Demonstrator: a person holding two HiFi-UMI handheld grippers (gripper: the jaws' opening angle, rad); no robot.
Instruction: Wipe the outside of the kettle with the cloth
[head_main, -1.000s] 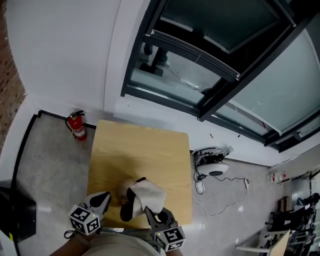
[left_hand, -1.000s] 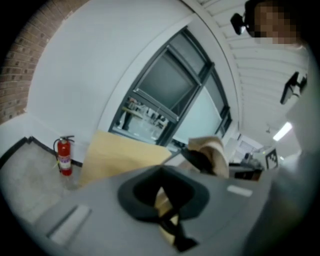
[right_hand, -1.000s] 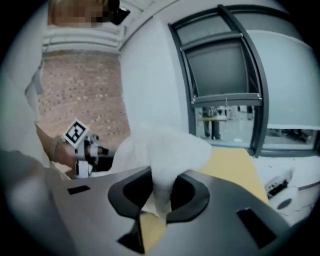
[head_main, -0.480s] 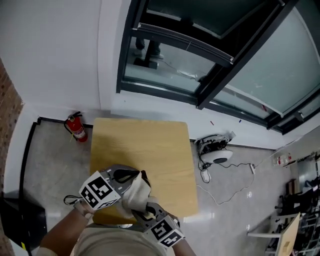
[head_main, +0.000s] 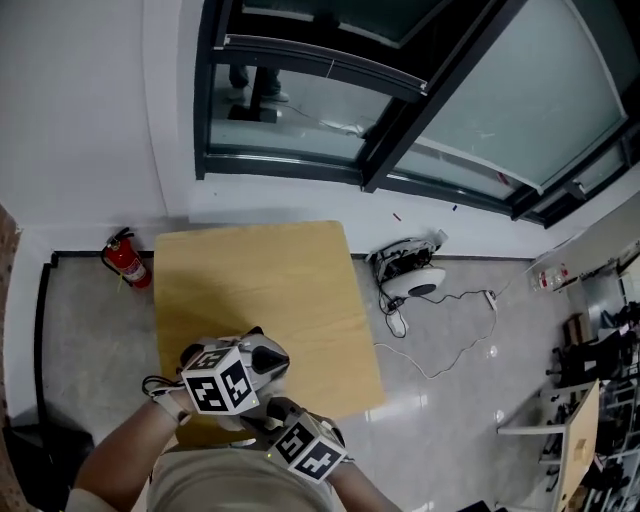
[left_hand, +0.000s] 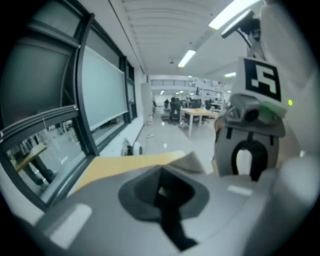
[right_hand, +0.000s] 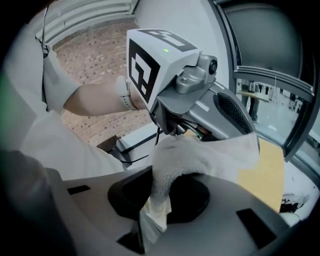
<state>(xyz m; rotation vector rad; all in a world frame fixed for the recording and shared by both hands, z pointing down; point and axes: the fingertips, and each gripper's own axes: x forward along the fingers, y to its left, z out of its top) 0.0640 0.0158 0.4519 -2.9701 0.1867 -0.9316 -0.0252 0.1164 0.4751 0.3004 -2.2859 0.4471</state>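
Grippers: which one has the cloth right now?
The right gripper: the white cloth is pinched between its jaws and bunches out in front. The left gripper has its jaws together, with no cloth between them.

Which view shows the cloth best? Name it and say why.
The right gripper view: the white cloth fills the middle, pinched in the shut jaws of the right gripper. The head view barely shows it; the left gripper view shows perhaps a pale corner.
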